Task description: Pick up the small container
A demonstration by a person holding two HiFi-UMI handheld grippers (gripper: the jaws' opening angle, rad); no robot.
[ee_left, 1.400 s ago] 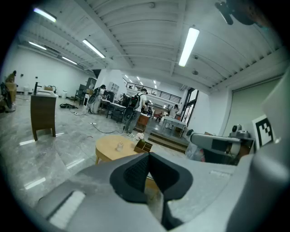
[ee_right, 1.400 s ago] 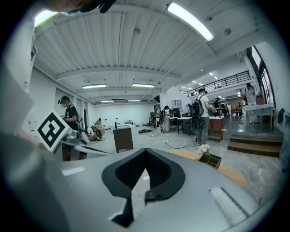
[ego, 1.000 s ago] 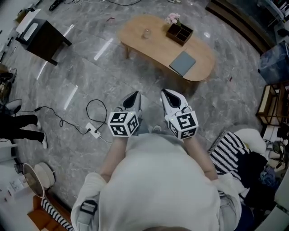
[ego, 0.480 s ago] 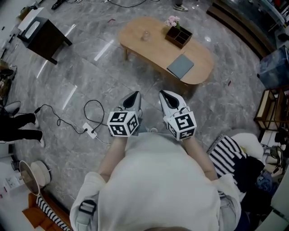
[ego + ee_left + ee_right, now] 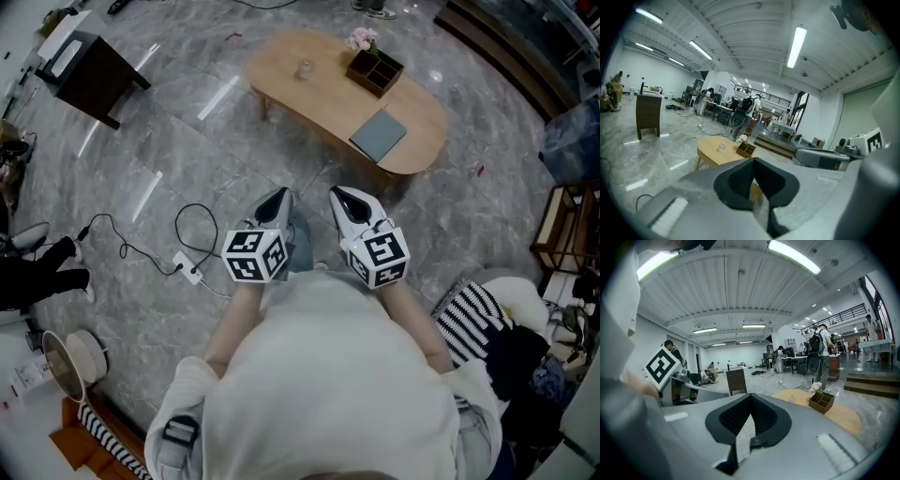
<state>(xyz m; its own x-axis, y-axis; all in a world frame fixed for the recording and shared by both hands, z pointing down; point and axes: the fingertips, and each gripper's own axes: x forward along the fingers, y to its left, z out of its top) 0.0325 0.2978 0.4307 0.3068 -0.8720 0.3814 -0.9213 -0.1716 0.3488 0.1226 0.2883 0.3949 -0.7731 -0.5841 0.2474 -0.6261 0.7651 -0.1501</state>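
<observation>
Left gripper (image 5: 277,199) and right gripper (image 5: 342,195) are hovering side by side, jaws pressed together on nothing, while small container (image 5: 303,68) is sitting untouched well ahead on table (image 5: 323,98), leaving approach and pickup undone.

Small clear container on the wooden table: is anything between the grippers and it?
Nothing visible does. Only floor separates the left gripper and right gripper from the table; the small container stands clear of the wooden box.
</observation>
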